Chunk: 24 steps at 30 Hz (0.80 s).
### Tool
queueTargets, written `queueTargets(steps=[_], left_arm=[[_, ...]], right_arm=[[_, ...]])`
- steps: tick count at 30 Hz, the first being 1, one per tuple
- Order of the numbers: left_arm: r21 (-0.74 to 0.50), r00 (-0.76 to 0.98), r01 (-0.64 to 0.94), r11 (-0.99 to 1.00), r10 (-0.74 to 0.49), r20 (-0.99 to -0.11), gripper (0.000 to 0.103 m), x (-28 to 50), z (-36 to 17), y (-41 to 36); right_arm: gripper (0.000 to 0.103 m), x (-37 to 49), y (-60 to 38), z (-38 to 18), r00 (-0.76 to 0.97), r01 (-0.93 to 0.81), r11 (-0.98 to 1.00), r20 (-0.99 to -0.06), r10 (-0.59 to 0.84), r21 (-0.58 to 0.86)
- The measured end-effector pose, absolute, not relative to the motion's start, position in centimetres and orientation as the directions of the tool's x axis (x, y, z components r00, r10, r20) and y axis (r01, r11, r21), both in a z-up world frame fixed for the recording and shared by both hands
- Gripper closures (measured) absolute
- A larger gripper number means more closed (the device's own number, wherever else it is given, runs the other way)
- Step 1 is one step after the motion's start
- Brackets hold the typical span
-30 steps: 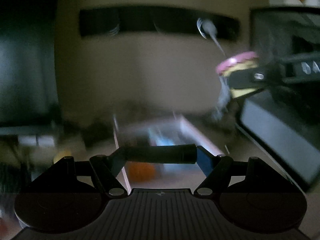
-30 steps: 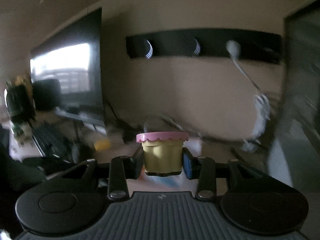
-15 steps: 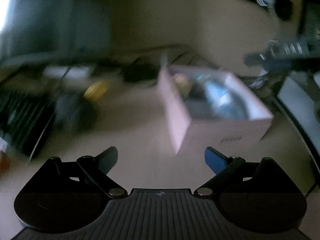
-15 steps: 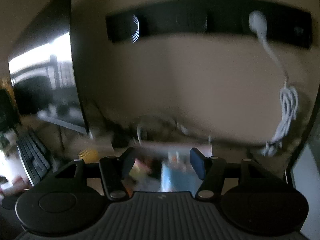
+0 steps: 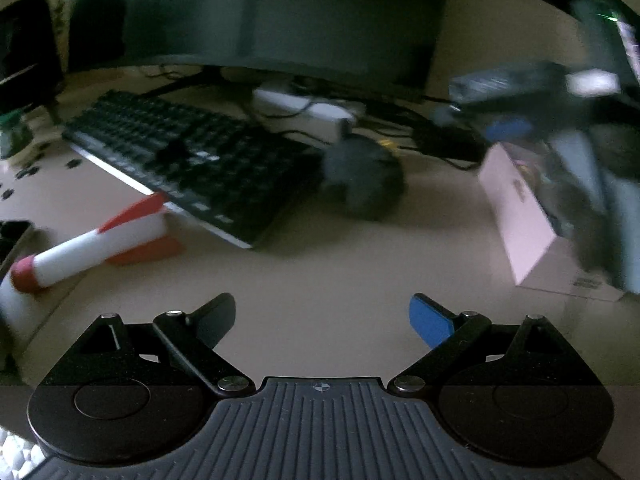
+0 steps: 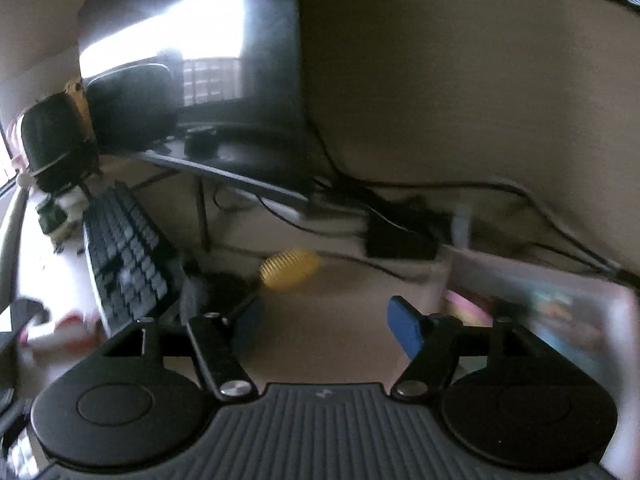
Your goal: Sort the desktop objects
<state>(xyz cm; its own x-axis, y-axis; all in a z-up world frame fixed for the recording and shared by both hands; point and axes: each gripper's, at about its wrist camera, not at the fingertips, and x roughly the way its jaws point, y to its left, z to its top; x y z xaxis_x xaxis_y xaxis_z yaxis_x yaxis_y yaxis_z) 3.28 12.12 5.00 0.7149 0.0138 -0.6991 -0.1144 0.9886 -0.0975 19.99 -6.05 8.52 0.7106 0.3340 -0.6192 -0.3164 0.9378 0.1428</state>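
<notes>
My left gripper (image 5: 322, 318) stands wide open over bare beige desk, nothing between its fingers. A red and white toy rocket (image 5: 94, 242) lies to its left, in front of the black keyboard (image 5: 192, 162). A dark round object (image 5: 362, 178) sits beside the keyboard. The pink box (image 5: 528, 216) with things inside stands at the right, the other gripper blurred above it. My right gripper (image 6: 322, 320) is empty and its jaws are opening. A yellow ribbed object (image 6: 290, 268) lies ahead of it; the pink box (image 6: 536, 300) is at its right, something pink showing at the box's left side.
A large monitor (image 5: 256, 16) on a stand rises behind the keyboard. A white power strip (image 5: 304, 110) and black cables (image 6: 420, 188) run along the back wall. A black adapter (image 6: 400, 240) sits behind the box. Small figures (image 6: 60, 208) stand at the far left.
The right gripper let go of the yellow cup with the pink lid and swung left and down, jaws widening. The left gripper released a dark cylinder, opened wide and swung left toward the keyboard.
</notes>
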Motion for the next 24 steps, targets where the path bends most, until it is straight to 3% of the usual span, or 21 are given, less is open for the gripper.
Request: queueTargets(steps=[3, 5, 10, 12, 15, 17, 24], left_arm=[[-0.12, 0.703, -0.146, 0.982, 0.018, -0.711, 0.006, 2.9, 4.6, 13.7], [-0.128, 0.701, -0.151, 0.98, 0.015, -0.713, 0.006, 2.6, 4.4, 14.6], [-0.131, 0.696, -0.149, 0.98, 0.01, -0.718, 0.006, 2.1, 4.1, 16.1], [-0.131, 0.688, -0.149, 0.98, 0.007, -0.725, 0.006, 2.5, 3.8, 16.5], [-0.139, 0.685, -0.148, 0.979, 0.0, -0.729, 0.006, 3.2, 3.7, 16.7], [-0.142, 0.682, -0.14, 0.98, -0.009, -0.732, 0.006, 3.8, 3.6, 16.3], [-0.123, 0.689, -0.064, 0.99, -0.045, -0.723, 0.006, 5.0, 3.6, 12.7]], right_arm=[[0.035, 22.8, -2.6, 7.1, 0.744, -0.245, 0.956, -0.601, 0.292, 0.161], [0.047, 24.5, -0.9, 6.0, 0.752, -0.21, 0.963, -0.601, 0.271, 0.171], [0.048, 26.8, 0.7, 2.6, 0.723, -0.13, 0.969, -0.649, 0.237, 0.208], [0.062, 27.1, 1.0, 1.8, 0.705, -0.141, 0.967, -0.664, 0.249, 0.213], [0.066, 26.3, 1.0, 2.0, 0.689, -0.169, 0.964, -0.674, 0.265, 0.206], [0.076, 24.8, 0.6, 2.5, 0.684, -0.193, 0.961, -0.675, 0.277, 0.199], [0.076, 16.2, -3.3, 4.9, 0.668, -0.314, 0.936, -0.665, 0.335, 0.156]])
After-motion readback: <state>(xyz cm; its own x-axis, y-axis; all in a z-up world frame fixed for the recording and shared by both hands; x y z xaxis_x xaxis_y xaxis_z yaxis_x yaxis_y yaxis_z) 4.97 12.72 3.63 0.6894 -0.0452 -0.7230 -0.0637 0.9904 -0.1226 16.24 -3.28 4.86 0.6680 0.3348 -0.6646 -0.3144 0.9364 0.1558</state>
